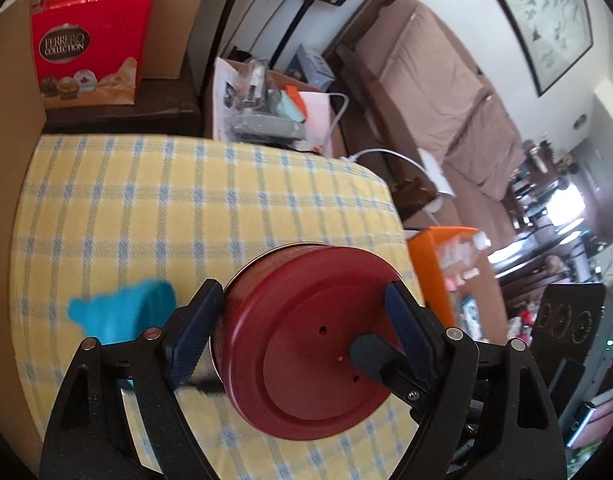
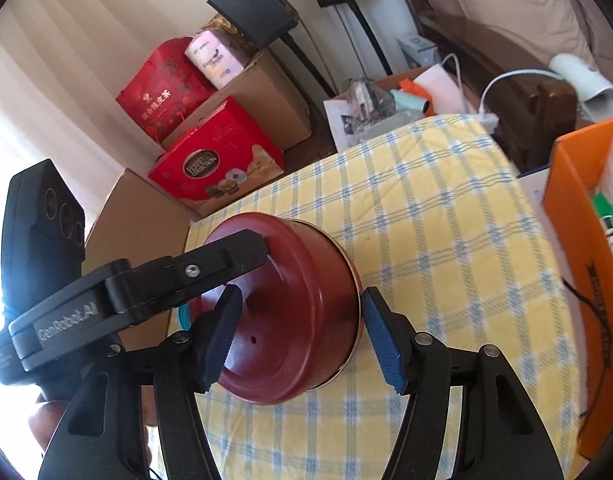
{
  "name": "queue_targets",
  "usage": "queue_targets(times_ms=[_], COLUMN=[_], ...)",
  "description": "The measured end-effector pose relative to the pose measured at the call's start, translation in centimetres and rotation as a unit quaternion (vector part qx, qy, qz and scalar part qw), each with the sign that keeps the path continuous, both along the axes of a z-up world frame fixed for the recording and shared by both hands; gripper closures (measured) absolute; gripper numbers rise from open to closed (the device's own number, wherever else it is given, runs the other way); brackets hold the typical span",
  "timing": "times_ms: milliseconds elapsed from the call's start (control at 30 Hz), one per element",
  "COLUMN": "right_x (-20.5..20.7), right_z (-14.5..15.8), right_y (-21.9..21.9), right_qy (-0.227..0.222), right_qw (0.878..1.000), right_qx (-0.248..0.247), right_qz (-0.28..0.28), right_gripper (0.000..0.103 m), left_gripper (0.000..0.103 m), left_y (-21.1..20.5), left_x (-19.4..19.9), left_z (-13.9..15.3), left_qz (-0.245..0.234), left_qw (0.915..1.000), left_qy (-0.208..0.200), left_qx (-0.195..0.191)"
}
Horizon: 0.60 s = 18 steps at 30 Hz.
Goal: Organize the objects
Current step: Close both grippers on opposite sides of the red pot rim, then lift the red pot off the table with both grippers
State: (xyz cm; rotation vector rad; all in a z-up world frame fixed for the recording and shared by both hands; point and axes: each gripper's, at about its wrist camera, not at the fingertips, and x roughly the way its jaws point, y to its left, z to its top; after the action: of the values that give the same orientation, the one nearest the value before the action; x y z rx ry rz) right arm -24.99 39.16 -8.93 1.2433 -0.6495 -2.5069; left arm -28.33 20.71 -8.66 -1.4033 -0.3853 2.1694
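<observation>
A round dark-red tin (image 1: 306, 340) is held tilted on its side above the yellow checked tablecloth (image 1: 154, 208). My left gripper (image 1: 302, 320) is shut on the tin, pads on opposite rims. In the right wrist view the same tin (image 2: 290, 320) sits between my right gripper's (image 2: 302, 336) blue pads, which straddle it; the left pad touches, the right pad stands just off its rim. The left gripper's finger (image 2: 210, 268) crosses over the tin's top. A teal cloth (image 1: 126, 312) lies on the table behind the left finger.
A red Ferrero gift bag (image 1: 90, 48) and cardboard boxes (image 1: 174, 20) stand beyond the table. An orange box (image 2: 578, 240) of items sits at the table's right. A cluttered box (image 1: 262, 100), white cable (image 1: 390, 156) and brown sofa (image 1: 438, 92) lie farther off.
</observation>
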Motion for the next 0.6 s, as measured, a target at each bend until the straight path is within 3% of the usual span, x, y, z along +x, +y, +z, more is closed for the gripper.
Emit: queue_targets(times_ms=[367,600], right_x=[5.9,7.6], right_z=[1.3,1.6], right_y=[-2.8,-4.3], right_qy=[0.054,0.061], right_qw=[0.993,0.992], right_qx=[0.103,0.107], right_qz=[0.017,0.027], right_gripper=[0.040,0.042], left_gripper=[0.023,0.022], left_y=[-1.5,-2.9], left_x=[4.6,6.1], left_z=[-0.3,-0.7], left_qz=[-0.014,-0.017], left_qw=[0.9994,0.9992], left_qy=[0.010,0.000], left_qx=[0.030,0.037])
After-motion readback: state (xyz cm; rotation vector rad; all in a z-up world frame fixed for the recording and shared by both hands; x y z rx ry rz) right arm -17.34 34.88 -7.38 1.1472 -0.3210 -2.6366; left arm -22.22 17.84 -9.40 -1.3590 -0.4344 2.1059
